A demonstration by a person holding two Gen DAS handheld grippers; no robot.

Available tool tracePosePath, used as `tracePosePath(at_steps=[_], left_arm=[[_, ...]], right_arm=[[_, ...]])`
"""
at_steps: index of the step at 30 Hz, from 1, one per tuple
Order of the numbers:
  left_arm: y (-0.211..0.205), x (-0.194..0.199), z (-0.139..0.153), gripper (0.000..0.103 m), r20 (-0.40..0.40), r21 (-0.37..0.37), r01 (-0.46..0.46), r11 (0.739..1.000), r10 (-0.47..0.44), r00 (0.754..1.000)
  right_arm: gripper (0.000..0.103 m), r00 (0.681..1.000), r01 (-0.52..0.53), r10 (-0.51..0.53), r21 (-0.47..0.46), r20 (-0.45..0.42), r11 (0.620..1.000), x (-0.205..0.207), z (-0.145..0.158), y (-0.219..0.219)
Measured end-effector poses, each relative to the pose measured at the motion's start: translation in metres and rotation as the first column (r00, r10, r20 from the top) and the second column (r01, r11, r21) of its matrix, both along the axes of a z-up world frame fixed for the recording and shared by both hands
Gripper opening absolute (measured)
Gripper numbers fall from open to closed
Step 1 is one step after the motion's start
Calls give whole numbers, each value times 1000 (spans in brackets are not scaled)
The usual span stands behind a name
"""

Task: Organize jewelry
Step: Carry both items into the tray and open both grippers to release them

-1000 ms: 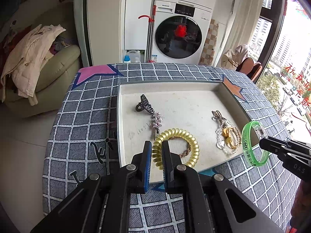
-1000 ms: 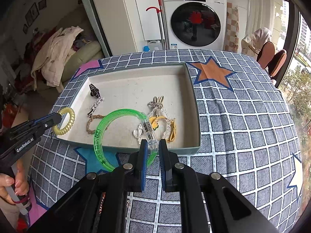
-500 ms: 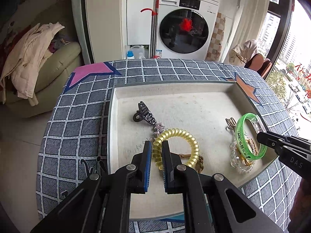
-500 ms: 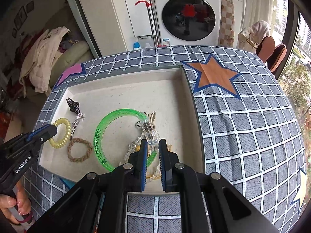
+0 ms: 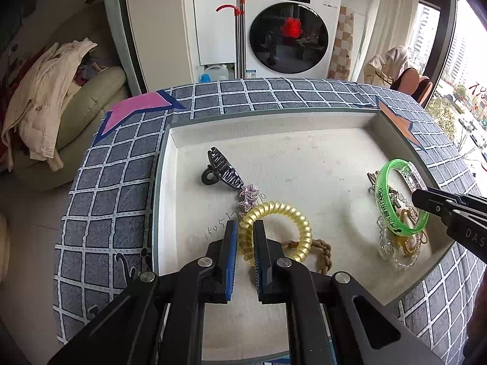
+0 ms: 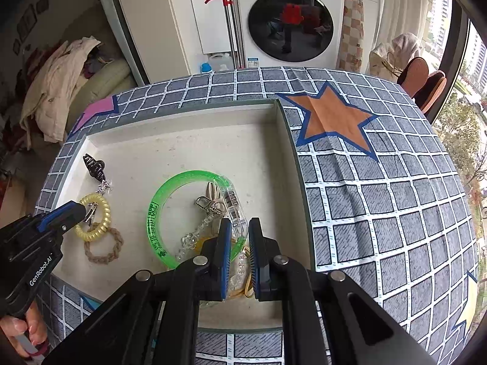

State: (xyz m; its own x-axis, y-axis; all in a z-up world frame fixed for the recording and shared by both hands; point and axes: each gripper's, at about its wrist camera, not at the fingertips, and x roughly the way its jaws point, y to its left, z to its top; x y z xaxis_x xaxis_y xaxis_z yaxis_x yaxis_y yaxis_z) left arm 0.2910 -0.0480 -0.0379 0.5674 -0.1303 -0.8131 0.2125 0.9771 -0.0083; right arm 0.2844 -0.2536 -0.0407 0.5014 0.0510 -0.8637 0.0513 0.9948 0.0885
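Between the pads of my left hand-held gripper sits the near edge of the yellow coil hair tie, pinched narrow, low over the tray on the bench. My right hand-held gripper is clamped just as tight on the clear clasp of the green bangle, which hangs above the beaded keychain near the tray's right wall.

Risks as I judge them: the coil is springy and I hold only one arc of it, so it could flick out sideways on release and land on the braided brown band or catch the star-studded black hair claw just beyond it. The bangle's ring already circles the keychain's metal clip, so setting it down there could tangle the two, and its slick clasp might slip from the pads early.

Writing I can read: "GenRobot.AI" on the left hand-held gripper's body in the right view, "DAS" on the right one's in the left view, "APP" among unreadable print on the bangle, handwritten digits starting "1505" on the tray floor, and "Panasonic" on the washing machine.
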Motion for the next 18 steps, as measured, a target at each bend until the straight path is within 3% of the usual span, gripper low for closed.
tracePosePath(at_steps=[18], left_arm=[[-11, -4, -5, 31, 25, 75, 24, 997, -26, 999]], right_arm=[[13, 1000, 5, -5, 7, -27, 1000, 3, -14, 3]])
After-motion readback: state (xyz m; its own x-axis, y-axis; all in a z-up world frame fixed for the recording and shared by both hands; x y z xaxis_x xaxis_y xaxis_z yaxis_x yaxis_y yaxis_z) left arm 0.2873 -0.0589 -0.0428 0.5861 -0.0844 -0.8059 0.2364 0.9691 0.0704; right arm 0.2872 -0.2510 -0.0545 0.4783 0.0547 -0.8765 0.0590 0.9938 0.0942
